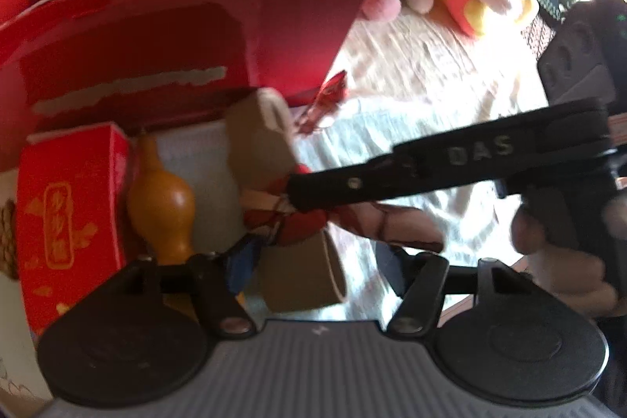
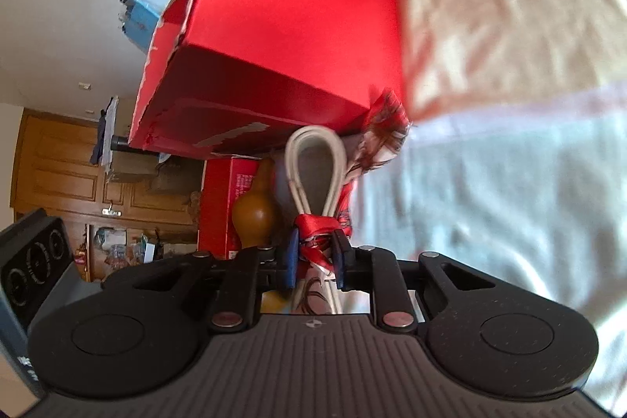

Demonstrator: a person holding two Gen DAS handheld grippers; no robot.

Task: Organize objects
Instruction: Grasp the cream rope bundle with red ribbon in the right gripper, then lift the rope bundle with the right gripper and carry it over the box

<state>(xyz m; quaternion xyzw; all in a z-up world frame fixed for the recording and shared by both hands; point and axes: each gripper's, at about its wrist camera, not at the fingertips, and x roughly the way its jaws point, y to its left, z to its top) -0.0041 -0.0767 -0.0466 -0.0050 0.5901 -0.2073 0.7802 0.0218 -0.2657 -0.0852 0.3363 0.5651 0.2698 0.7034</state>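
Satiny red scarf (image 2: 317,234) clamped between right fingers (image 2: 292,253); left fingers (image 1: 239,271) apart.

both grippers are matte black: two round discs, ribbed grey plate, silver pivot screws. the right gripper (image 2: 315,257) has blue fingertip pads (image 2: 292,253) (its side reads "das"); left gripper (image 1: 313,261) too.

Black gripper arm (image 1: 470,159): "DAS", raised letters.
Small red box (image 1: 66,218): gold Chinese characters, too blurred to read.
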